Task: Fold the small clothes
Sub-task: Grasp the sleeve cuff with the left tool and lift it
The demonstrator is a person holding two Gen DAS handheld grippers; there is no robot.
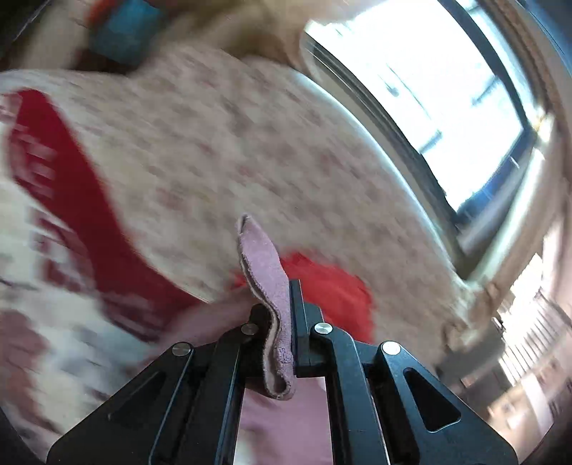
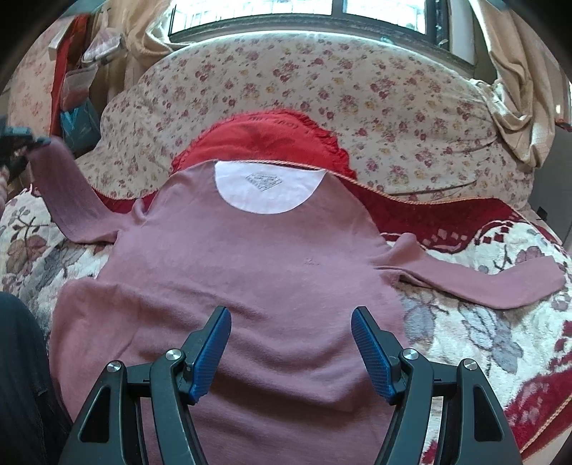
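Note:
A dusty-pink long-sleeved top (image 2: 250, 272) lies spread on the bed, its neck with a white label patch (image 2: 266, 189) toward the far side. My left gripper (image 1: 286, 322) is shut on the cuff (image 1: 266, 272) of the left sleeve, which stands up between its black jaws. In the right wrist view that sleeve (image 2: 68, 193) rises off the bed to the left gripper (image 2: 21, 143) at the left edge. The right sleeve (image 2: 500, 282) lies flat, stretched to the right. My right gripper (image 2: 291, 329) hovers open over the top's lower body, nothing between its blue pads (image 2: 211, 354).
The top rests on a cream and red flowered blanket (image 2: 500, 339). A red pillow (image 2: 264, 139) and a floral quilt (image 2: 357, 96) lie behind it, a window (image 2: 321, 14) beyond. A curtain (image 2: 518, 89) hangs at the right. A dark trouser leg (image 2: 21, 375) shows at the lower left.

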